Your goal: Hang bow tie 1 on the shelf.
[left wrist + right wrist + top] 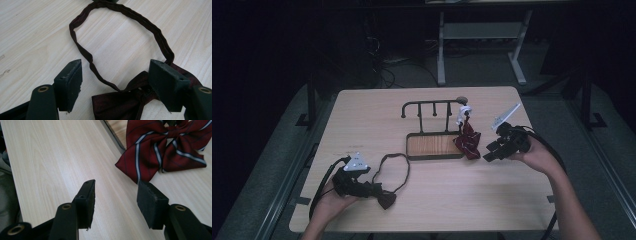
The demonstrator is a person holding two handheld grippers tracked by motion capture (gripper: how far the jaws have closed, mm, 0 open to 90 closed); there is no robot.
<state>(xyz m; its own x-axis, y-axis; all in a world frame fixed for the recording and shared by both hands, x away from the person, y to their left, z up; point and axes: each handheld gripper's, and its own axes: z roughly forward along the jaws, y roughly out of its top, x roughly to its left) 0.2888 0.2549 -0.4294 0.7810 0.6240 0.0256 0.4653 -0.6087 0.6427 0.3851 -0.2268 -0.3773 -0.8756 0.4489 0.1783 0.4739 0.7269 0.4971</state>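
We have two bow ties in hand. The dark bow tie [386, 199] lies near the bench's [362, 115] near edge, left of centre, its neck loop [120, 37] spread flat towards the middle. The left tool [374, 190] stands spread over the knot, one jaw either side, and its pads do not press the cloth. The striped red bow tie [468, 140] hangs from the right end of the small rack [432, 106], its lower wings resting at the right end of the rack's wooden base [434, 145]. The right tool [490, 152] sits just right of it, jaws spread and pinching nothing.

We judge the next move to be lifting the dark tie to a free peg. To do it well, we would close squarely on the thick knot rather than a wing, lift until the loop hangs open, and keep the right tool clear of the striped tie.

We can read no brand, label or writing.
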